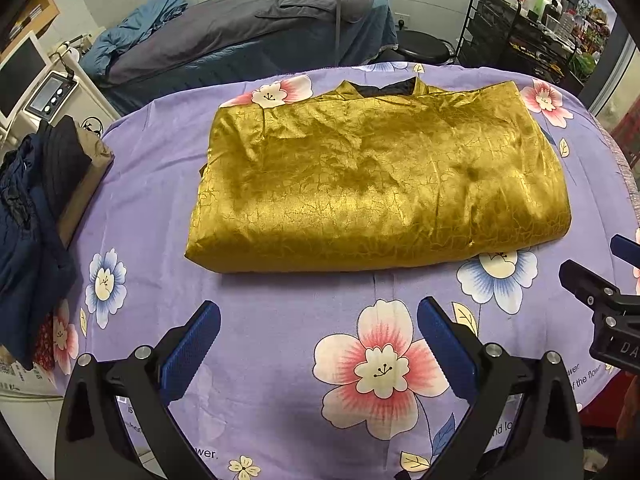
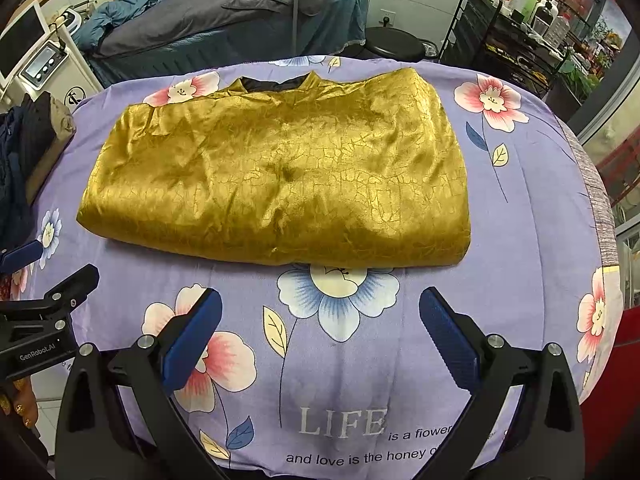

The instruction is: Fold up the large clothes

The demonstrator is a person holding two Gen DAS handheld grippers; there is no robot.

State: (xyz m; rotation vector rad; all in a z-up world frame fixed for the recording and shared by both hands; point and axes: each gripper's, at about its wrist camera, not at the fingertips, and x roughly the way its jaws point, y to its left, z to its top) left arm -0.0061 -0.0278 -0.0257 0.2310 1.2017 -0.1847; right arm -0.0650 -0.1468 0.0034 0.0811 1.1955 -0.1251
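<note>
A shiny gold garment (image 1: 376,176) lies folded into a thick rectangle on the table's purple floral cloth (image 1: 280,312), its collar with dark lining at the far edge. It also shows in the right wrist view (image 2: 280,176). My left gripper (image 1: 319,312) is open and empty, just short of the garment's near edge. My right gripper (image 2: 320,304) is open and empty, near the fold's near right part. Each gripper shows at the edge of the other's view: the right gripper (image 1: 608,276) and the left gripper (image 2: 48,276).
A pile of dark folded clothes (image 1: 36,208) sits at the table's left edge. Behind the table stand a bed with grey and blue bedding (image 1: 248,28), a black stool (image 1: 424,46), a black wire rack with bottles (image 1: 528,20) and a white machine (image 1: 52,92) at left.
</note>
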